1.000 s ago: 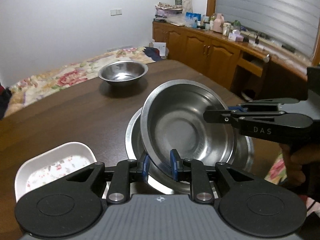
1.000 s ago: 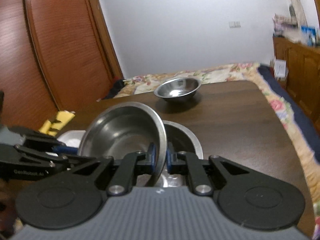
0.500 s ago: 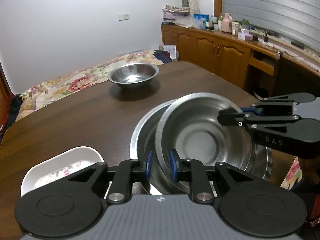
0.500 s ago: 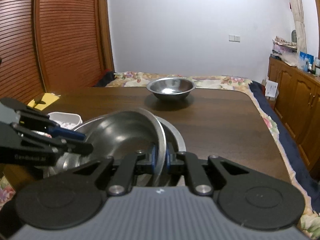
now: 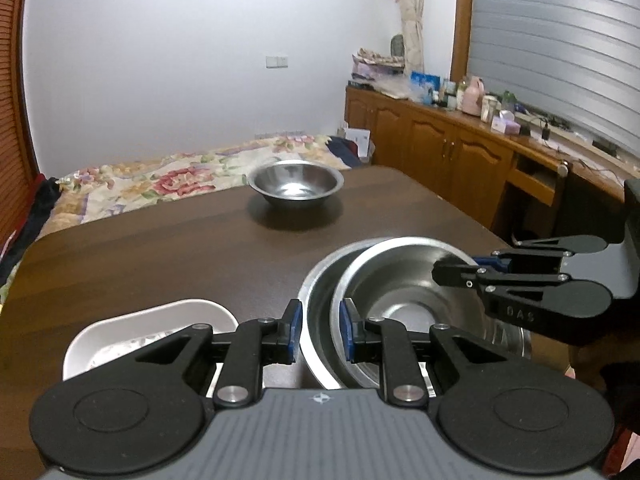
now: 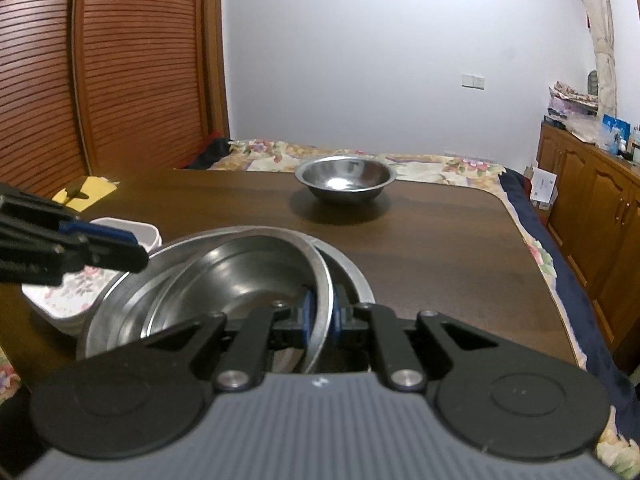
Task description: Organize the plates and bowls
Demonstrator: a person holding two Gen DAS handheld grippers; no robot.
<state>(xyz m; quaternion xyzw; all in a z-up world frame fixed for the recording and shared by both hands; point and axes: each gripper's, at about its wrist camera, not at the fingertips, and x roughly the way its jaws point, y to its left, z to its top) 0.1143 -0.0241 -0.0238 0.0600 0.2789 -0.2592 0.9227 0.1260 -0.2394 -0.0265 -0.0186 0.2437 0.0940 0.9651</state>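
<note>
A steel bowl [image 5: 404,300] sits nested inside a larger steel bowl [image 5: 316,300] on the brown table [image 5: 160,256]. My left gripper [image 5: 319,332] is open, its jaws standing either side of the two bowls' near rims. My right gripper [image 6: 320,314] is shut on the inner bowl's [image 6: 248,280] rim, and the outer bowl [image 6: 120,292] shows around it. A third steel bowl [image 5: 295,184] stands apart at the far side, also in the right wrist view [image 6: 345,178]. A white floral dish [image 5: 152,332] lies left of the stack.
The table's right edge [image 6: 536,264] drops toward a floral bed cover. Wooden cabinets [image 5: 440,144] line the right wall. A slatted wooden door [image 6: 100,80] stands at the left. A yellow item [image 6: 86,192] lies near the table's far left corner.
The inner bowl has come down from a tilt and settled into the larger bowl. My left gripper has opened and let go of its rim. My right gripper stays shut on it.
</note>
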